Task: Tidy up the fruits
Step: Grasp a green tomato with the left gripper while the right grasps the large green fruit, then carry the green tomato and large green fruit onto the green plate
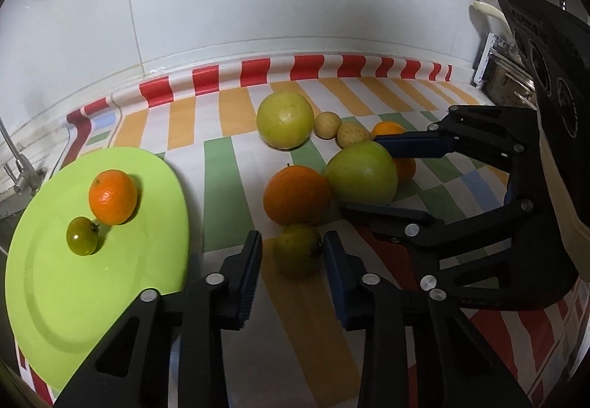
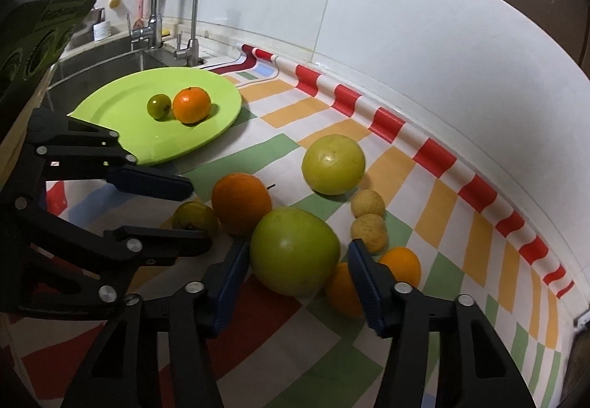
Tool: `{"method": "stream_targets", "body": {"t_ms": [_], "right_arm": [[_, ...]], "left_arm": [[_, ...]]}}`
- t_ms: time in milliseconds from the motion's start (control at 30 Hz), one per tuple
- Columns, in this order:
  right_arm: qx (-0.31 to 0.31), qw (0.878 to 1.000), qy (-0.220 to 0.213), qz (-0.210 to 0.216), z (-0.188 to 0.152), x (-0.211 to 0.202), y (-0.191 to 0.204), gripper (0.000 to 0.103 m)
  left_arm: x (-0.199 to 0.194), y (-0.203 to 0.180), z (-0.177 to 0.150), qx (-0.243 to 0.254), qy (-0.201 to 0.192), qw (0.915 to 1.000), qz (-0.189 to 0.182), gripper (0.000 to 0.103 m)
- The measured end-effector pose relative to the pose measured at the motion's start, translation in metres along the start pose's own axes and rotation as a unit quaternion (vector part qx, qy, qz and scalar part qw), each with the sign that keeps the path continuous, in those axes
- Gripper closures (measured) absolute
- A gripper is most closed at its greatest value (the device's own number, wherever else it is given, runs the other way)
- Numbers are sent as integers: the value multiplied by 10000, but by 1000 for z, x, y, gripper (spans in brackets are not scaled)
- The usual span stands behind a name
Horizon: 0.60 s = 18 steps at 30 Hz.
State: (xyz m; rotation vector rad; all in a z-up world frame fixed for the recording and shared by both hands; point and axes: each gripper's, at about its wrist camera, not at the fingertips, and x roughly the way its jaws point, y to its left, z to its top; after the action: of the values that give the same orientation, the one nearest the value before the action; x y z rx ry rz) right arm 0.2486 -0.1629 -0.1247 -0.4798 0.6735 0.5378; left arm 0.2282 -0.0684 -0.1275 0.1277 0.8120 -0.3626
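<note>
A green plate [image 2: 121, 113] is placed at the surface's edge beside the sink [image 2: 96, 54]; a small orange [image 2: 191, 105] and a small green fruit [image 2: 159, 106] are held in it, touching. The other fruits are left on the striped cloth [image 2: 324, 352]. The left claw [image 1: 293, 253] is closed on a small green tomato [image 1: 297, 251]. A large green fruit [image 2: 294, 251] is enclosed by the right claw [image 2: 295, 260], whose pads seem to press it.

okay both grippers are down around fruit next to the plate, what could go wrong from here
1. The green tomato between the left gripper fingers touches the big orange; lifting may roll it.
2. The right gripper spans the large green apple, crowded by small oranges; they could get knocked.
3. The two grippers are close and might collide.
</note>
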Motion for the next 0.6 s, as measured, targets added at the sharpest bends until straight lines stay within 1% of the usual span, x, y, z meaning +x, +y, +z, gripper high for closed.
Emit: {"method": "stream_targets", "body": {"t_ms": [33,200,600], "right_arm": [[-18,10000,6,-9,0,1,1,51],[4,10000,-10,-67,-1,0,3,51],[714,9972,-202,-122,-2,-27,6,51]], "left_arm": [[1,-1,0,4,13,10000,-20,75],[-7,1,0,-75,-47,10000,36,75],[-44,13,-3,-363,-335,9984,274,75]]}}
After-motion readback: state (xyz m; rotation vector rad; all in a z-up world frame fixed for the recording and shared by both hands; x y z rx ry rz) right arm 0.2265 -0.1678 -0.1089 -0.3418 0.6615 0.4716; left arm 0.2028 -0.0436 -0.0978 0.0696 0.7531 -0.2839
